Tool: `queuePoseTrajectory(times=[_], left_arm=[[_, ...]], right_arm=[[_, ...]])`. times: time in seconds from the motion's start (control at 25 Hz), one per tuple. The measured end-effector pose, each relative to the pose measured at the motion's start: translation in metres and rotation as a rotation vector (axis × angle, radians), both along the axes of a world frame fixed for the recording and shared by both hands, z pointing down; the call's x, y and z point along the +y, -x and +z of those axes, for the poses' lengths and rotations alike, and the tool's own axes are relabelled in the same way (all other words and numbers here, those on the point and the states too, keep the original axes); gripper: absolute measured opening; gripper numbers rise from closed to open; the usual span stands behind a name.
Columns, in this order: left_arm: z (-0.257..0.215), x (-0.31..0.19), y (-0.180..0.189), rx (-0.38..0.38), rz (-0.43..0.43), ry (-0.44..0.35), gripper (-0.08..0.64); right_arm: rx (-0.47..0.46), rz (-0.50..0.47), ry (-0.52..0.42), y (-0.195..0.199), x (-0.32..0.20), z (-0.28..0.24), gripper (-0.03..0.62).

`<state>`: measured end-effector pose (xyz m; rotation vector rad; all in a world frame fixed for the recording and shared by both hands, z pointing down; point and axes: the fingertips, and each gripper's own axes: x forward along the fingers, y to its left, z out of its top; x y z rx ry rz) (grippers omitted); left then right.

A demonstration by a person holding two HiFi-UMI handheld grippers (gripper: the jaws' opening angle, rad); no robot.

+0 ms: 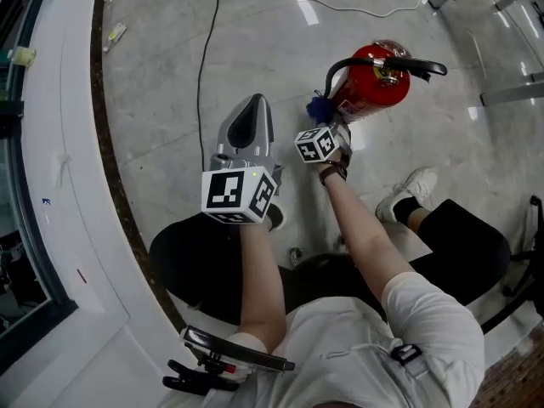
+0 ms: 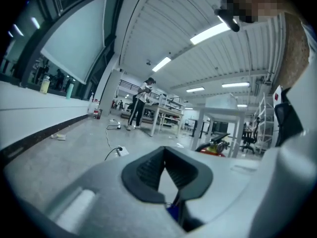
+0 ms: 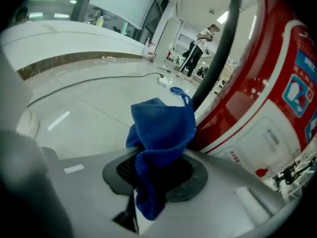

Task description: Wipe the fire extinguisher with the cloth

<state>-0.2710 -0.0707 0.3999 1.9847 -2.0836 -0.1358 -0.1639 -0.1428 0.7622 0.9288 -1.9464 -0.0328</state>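
Two grippers: the right gripper (image 3: 158,172) clamps a crumpled blue cloth (image 3: 163,128) touching the red cylindrical fire extinguisher (image 1: 374,83), upper right in the head view. The left gripper (image 1: 252,107) is closed and empty. Wiping looks under way; next, rub the cloth along the body.

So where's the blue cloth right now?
In the right gripper view, the cloth is clamped in the right hand-held gripper, bunched right beside the red extinguisher.
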Motion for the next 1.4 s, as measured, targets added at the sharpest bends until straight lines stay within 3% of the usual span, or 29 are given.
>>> queuePoseTrajectory(times=[0.08, 0.16, 0.24, 0.32, 0.4, 0.48, 0.6, 0.72, 0.8, 0.88, 0.96, 1.08, 1.2, 1.24, 1.4], left_arm=[[0.007, -0.006, 0.004, -0.010, 0.000, 0.013, -0.002], [0.012, -0.012, 0.006, -0.020, 0.006, 0.026, -0.002], [0.017, -0.019, 0.007, -0.026, 0.009, 0.042, -0.002], [0.018, -0.027, 0.006, -0.038, 0.015, 0.053, -0.002], [0.014, -0.035, 0.003, -0.043, 0.028, 0.050, -0.002], [0.005, -0.040, 0.000, -0.044, 0.043, 0.032, -0.002], [-0.017, -0.045, -0.004, -0.056, 0.060, -0.008, -0.002], [-0.034, -0.047, -0.016, -0.063, 0.087, -0.047, -0.002], [-0.041, -0.047, -0.025, -0.057, 0.103, -0.067, -0.002], [-0.046, -0.044, -0.033, -0.050, 0.116, -0.079, -0.002], [-0.050, -0.040, -0.041, -0.053, 0.127, -0.088, -0.002], [-0.058, -0.035, -0.049, -0.063, 0.134, -0.104, -0.002], [-0.060, -0.030, -0.052, -0.068, 0.137, -0.104, -0.002], [-0.058, -0.028, -0.053, -0.068, 0.139, -0.100, -0.002], [-0.049, -0.020, -0.049, -0.071, 0.132, -0.074, -0.002]], right_arm=[[0.042, 0.014, 0.013, -0.002, 0.001, 0.027, 0.101], [0.055, 0.068, 0.154, -0.011, 0.008, 0.066, 0.100], [0.068, 0.057, 0.221, -0.019, 0.013, 0.090, 0.094], [0.085, 0.020, 0.220, -0.018, 0.011, 0.093, 0.095], [0.005, -0.012, 0.257, -0.011, 0.019, 0.071, 0.098], [-0.153, -0.108, 0.241, 0.003, 0.036, 0.015, 0.098], [-0.384, -0.187, 0.067, 0.004, 0.051, -0.117, 0.101], [-0.649, -0.075, -0.154, -0.029, 0.039, -0.259, 0.104], [-0.733, -0.012, -0.295, -0.052, 0.017, -0.330, 0.104], [-0.709, 0.026, -0.362, -0.066, -0.006, -0.360, 0.104], [-0.666, 0.019, -0.360, -0.065, -0.018, -0.357, 0.106], [-0.563, -0.125, -0.378, -0.040, -0.003, -0.328, 0.106], [-0.446, -0.227, -0.463, -0.013, 0.011, -0.298, 0.103], [-0.402, -0.235, -0.437, -0.007, 0.011, -0.276, 0.101], [-0.254, -0.196, -0.183, -0.008, 0.012, -0.136, 0.100]])
